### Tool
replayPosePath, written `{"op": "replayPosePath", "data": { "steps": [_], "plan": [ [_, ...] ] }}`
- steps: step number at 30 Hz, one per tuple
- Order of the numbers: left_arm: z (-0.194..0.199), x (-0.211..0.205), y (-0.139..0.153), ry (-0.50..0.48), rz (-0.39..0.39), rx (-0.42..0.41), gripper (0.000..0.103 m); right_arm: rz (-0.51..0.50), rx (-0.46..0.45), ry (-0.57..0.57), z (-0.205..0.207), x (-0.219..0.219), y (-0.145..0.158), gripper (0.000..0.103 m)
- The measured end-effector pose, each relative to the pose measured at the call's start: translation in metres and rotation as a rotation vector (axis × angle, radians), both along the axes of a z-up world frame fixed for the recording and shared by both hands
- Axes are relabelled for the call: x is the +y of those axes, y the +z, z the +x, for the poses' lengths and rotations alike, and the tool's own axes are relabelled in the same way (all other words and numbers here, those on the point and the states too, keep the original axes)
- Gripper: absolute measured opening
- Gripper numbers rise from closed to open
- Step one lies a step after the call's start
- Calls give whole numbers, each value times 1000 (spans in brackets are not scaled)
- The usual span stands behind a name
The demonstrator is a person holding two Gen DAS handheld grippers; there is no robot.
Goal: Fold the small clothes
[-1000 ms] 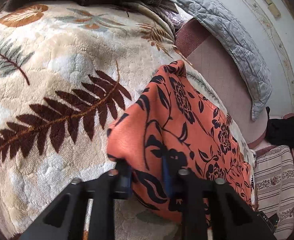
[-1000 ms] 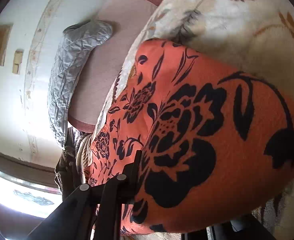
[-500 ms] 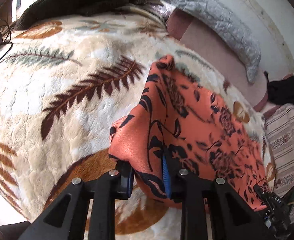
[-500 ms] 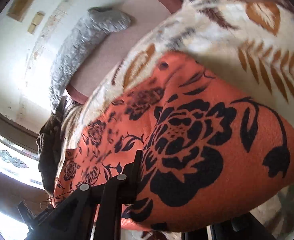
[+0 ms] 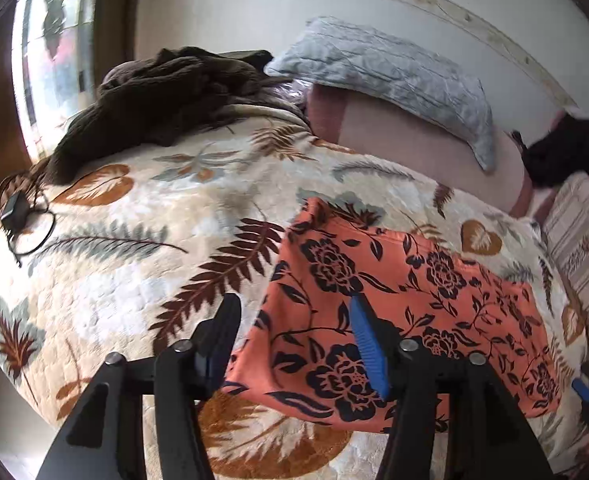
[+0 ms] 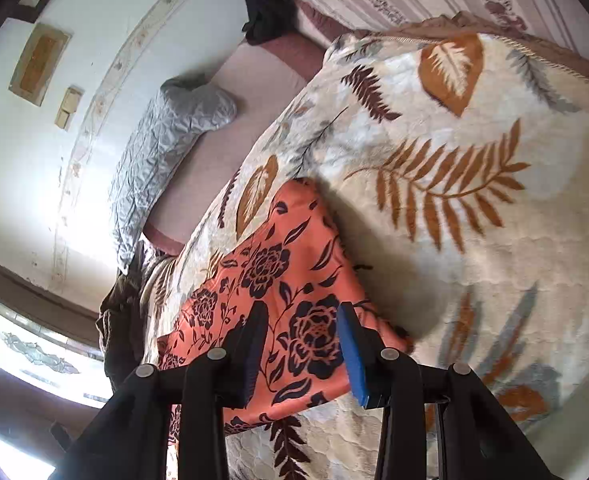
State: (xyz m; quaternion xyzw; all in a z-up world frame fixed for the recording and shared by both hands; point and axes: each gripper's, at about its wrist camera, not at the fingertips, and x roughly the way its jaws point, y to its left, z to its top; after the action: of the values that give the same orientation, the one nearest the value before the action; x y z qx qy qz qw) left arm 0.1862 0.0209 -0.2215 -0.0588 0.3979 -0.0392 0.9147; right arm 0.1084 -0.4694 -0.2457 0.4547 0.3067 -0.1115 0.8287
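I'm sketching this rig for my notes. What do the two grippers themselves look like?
The left gripper and the right gripper look alike: two angular matte black fingers each, with triangular cutouts lower down, round silver bolt heads and blue pads on the fingers' inner faces. No cables, markings, hands or sleeves show on either.

Orange cloth with black flowers [image 5: 394,292], soft and thin, lying flat, spread out on the leafy bed blanket [image 5: 134,264]

One orange floral garment [image 5: 394,312], one leaf-print blanket [image 5: 134,264], one grey pillow [image 5: 390,72], two claws
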Motion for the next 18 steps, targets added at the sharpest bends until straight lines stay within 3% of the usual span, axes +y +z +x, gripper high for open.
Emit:
{"op": "replayPosePath", "data": {
  "steps": [3, 6, 8, 14, 18],
  "plan": [
    [20, -26, -33, -61, 77, 93, 60, 17, 63, 25, 31, 11, -19, 39],
    [31, -31, -80, -62, 160, 276, 61, 62, 225, 41, 53, 11, -57, 33],
    [27, -34, -77, -75, 201, 224, 63, 57, 210, 31, 54, 9, -50, 33],
    [20, -33, -77, -88, 219, 199, 69, -38, 86, 124, 90, 33, -20, 37],
    [23, -38, -81, -100, 229, 177, 77, -78, 97, 209, 137, 57, -23, 36]
  ]
}}
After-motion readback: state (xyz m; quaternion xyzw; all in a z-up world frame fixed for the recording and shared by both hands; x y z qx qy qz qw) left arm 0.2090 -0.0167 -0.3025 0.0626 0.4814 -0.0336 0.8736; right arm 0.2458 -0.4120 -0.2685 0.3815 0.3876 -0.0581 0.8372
